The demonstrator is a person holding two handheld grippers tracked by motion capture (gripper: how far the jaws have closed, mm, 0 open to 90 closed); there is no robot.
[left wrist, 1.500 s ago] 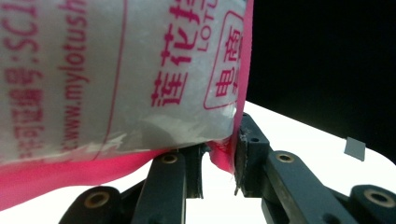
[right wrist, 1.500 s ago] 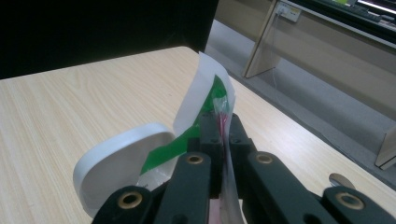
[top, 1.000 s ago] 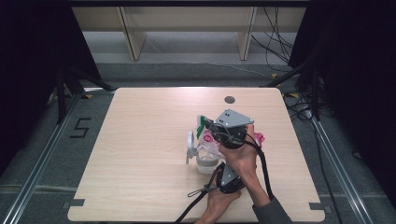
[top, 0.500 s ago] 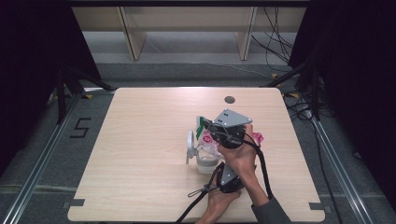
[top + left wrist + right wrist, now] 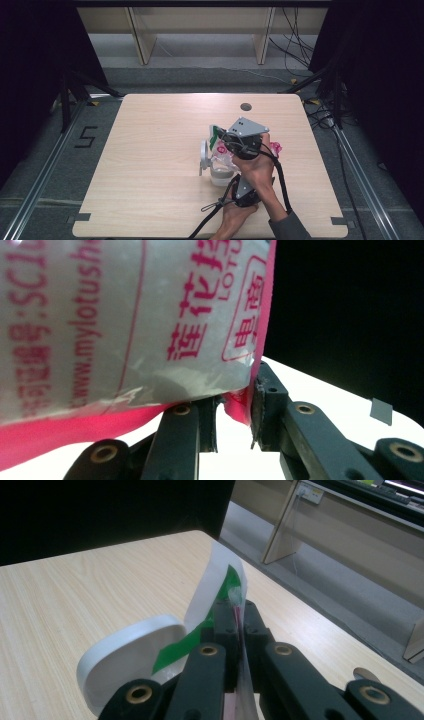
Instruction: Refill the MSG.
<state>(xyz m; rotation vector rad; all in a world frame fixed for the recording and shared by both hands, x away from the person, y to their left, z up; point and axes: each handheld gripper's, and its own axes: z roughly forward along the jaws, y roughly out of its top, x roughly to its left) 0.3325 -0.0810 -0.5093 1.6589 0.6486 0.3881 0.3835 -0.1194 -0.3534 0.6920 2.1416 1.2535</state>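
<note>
A person works at the near right part of a pale wooden table (image 5: pixel 150 150), both hands close together, each holding a pair of tongs. The right gripper (image 5: pixel 235 142), with a grey three-cornered plate on top, sits farther from the person; its own view shows its jaws (image 5: pixel 235 625) pressed fully together on the thin top edge of a plastic bag (image 5: pixel 239 645), beside a green and white strip of that edge. The left gripper (image 5: pixel 245 192) lies nearer the person, below the right hand, with its cable trailing toward the near edge of the table. In its own view the jaws stand a little apart, with the pink sealed edge of the bag (image 5: pixel 125 320) between them; the right-hand pad touches that pink edge, though whether both pads press on it cannot be told. The bag is clear plastic with pink printing and holds a white grainy filling. From above, the bag (image 5: pixel 222 157) hangs over a small clear cup (image 5: pixel 220 175), and a white round lid (image 5: pixel 203 152) stands on edge just left of the cup.
</note>
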